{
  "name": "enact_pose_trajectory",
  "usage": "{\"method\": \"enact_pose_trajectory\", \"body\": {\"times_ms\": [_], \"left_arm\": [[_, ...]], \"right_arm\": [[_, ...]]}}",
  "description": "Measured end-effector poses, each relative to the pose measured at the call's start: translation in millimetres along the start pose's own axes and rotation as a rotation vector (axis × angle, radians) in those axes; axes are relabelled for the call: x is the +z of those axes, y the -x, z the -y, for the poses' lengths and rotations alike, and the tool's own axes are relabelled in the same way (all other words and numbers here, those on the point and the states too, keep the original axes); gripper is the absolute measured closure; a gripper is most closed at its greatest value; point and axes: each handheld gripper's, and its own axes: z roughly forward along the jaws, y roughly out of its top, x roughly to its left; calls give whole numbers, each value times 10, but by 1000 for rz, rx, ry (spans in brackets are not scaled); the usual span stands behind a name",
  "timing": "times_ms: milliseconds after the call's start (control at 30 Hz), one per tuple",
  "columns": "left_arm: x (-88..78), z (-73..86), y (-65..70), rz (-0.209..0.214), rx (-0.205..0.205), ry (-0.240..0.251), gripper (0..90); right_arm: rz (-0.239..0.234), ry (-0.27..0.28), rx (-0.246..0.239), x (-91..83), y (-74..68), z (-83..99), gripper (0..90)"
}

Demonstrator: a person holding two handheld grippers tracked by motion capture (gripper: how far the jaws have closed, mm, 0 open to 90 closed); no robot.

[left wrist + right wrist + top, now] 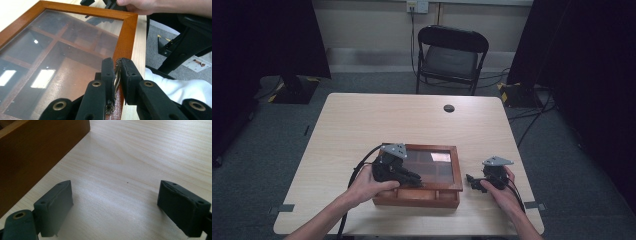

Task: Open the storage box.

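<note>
Wooden glass-lidded box (424,180) near the table's (362,120) near edge, brass clasp (116,75) pinched by left gripper (409,176).

High view: reddish frame, dark glass over inner compartments; left gripper on the lid's near-left part, right gripper (473,182) just right of the box, apart from it; bare tabletop far and left. Left gripper view: jaws pressed together on the ornate clasp at the frame's edge. Right gripper view: jaws spread wide over bare wood, box wall at left.

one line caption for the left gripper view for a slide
Left gripper shut on the brass handle of a glass-lidded wooden box.
</note>
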Motion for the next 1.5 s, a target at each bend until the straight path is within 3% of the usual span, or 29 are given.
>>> {"method": "enact_pose_trajectory", "body": {"times_ms": [233, 533, 800, 967, 1000, 1033, 1500], "left_arm": [[27, -8, -5, 16, -6, -11, 814], [1, -36, -4, 4, -9, -22, 814], [-12, -51, -4, 5, -19, -1, 813], [-39, -78, -7, -1, -21, -18, 813], [-29, -75, -8, 6, -29, 3, 813], [-48, -89, -9, -2, -23, -20, 813], [-64, -136, -15, 1, -38, 8, 813]], "right_arm": [[-1, 0, -1, 1, 1, 0, 119], [-1, -2, 1, 1, -1, -2, 119], [-3, -1, -1, 5, 0, -4, 119], [-4, 0, -4, 7, 1, -5, 119], [-4, 0, -3, 7, 1, -5, 119], [-5, 0, -4, 7, 1, -5, 119], [-5, 1, -4, 8, 2, -7, 119]]}}
